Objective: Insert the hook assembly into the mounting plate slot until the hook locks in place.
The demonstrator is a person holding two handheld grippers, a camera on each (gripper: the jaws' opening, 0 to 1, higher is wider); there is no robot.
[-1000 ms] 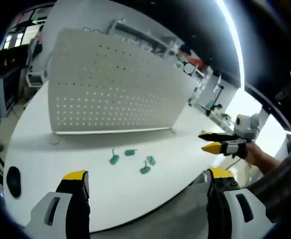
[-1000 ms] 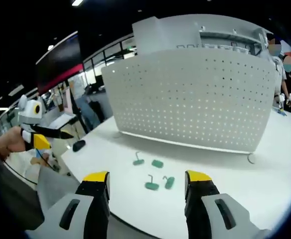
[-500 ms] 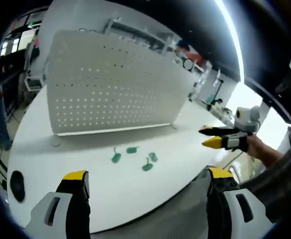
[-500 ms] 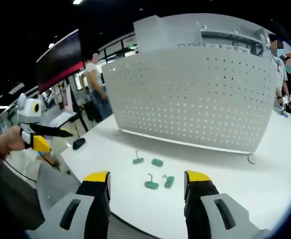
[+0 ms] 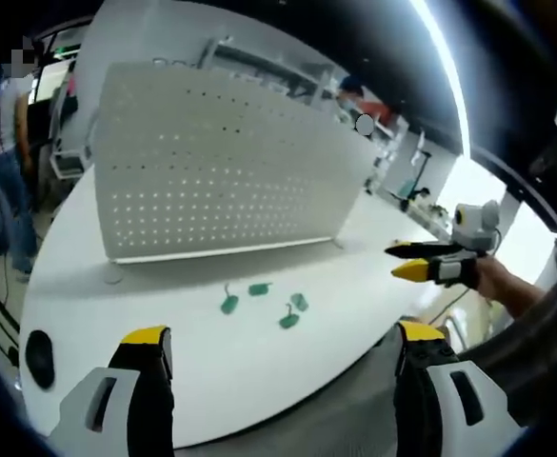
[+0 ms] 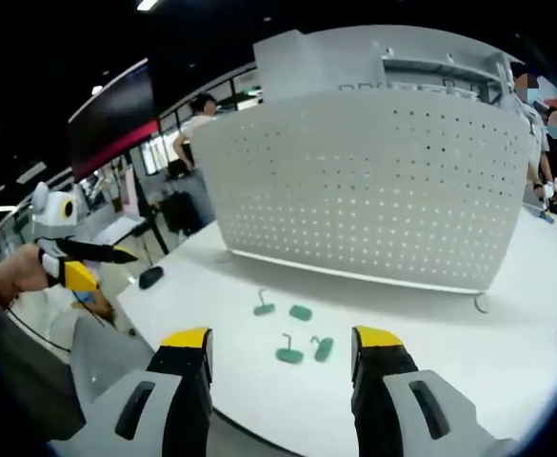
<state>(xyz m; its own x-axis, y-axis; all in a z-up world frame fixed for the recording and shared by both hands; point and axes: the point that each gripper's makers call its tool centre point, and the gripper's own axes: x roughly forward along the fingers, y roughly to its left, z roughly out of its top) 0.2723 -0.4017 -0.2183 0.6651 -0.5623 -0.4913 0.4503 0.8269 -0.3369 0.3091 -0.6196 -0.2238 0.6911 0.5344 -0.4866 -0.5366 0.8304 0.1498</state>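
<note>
You are holding your left gripper [image 5: 276, 354] low at the bottom of the left gripper view, its yellow-tipped fingers [image 5: 146, 336] spread wide apart and gripping nothing. In the right gripper view your right gripper [image 6: 283, 349] is sitting the same way at the bottom of the frame, fingers [image 6: 187, 338] spread and empty.

The white worktop [image 5: 211, 362] is carrying a large white perforated mounting plate [image 5: 211, 162], which is standing upright across the upper middle of the left gripper view; in the right gripper view the plate [image 6: 373, 181] is filling the upper centre and right. Four small green hook pieces are lying loose on the worktop in front of the plate, well apart from both grippers. In the left gripper view they are sitting just below centre: one hook [image 5: 229, 304] at the left, a second green piece [image 5: 258, 288] just beside it, and two more [image 5: 294, 310] close together to the right. In the right gripper view the cluster [image 6: 294, 330] is lying just above the gap between your fingers.

A black oval object [image 5: 39, 351] is resting on the worktop at the lower left of the left gripper view.

Your right gripper [image 5: 423, 262] is also appearing at the right edge of the left gripper view, its fingers pointing left, and your left gripper [image 6: 80, 261] is showing at the left edge of the right gripper view.
</note>
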